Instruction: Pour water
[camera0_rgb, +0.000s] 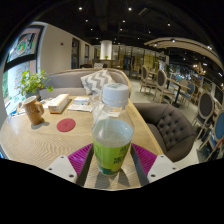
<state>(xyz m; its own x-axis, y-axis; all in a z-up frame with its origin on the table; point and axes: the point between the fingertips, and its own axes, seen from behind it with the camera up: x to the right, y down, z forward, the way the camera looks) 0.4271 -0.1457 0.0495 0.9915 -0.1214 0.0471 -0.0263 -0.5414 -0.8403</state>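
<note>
A clear plastic bottle (112, 135) with a white cap and a yellow-green label stands upright between my fingers, over the wooden table (30, 140). My gripper (112, 162) is shut on the bottle: both pink pads (82, 158) press against its lower sides. The bottle's base sits low between the fingers, and its shadow falls on the table just below. I cannot tell whether the base rests on the table or hangs just above it. No cup or glass shows.
On the table to the left lie a round red coaster (66, 125), a tissue box (57, 102), a potted plant (33, 95) and some papers (80, 103). A grey armchair (170, 125) stands at the right, a sofa with a patterned pillow (97, 80) beyond.
</note>
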